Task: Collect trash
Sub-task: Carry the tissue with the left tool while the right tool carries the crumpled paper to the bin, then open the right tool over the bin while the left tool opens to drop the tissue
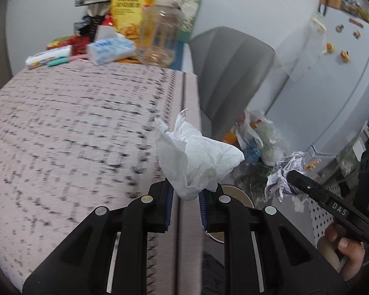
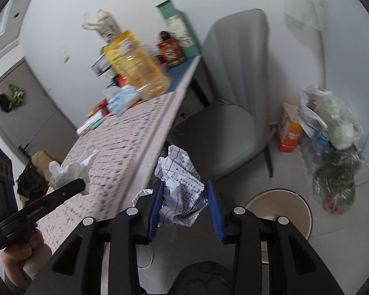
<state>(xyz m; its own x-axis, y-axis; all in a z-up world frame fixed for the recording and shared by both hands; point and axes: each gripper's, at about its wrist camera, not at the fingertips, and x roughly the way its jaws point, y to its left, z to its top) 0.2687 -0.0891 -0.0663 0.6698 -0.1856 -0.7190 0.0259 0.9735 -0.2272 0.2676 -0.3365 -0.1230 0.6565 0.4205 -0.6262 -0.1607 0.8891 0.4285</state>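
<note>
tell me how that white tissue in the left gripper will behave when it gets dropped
The white tissue looks very light and floppy: it bunches loosely above the left gripper. It would probably flutter rather than fall straight, and might cling to the ribbed pads. It should not roll.

Home dining corner: fridge (image 1: 332, 78) with magnets, cluttered table (image 1: 73, 123), chair (image 2: 228, 103).

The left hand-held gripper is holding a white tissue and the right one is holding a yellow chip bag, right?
Not quite. The left hand-held gripper does hold the white tissue, but the right hand-held gripper holds a crumpled printed paper, not a chip bag. The right wrist view shows it. The yellow bag is on the table.
</note>
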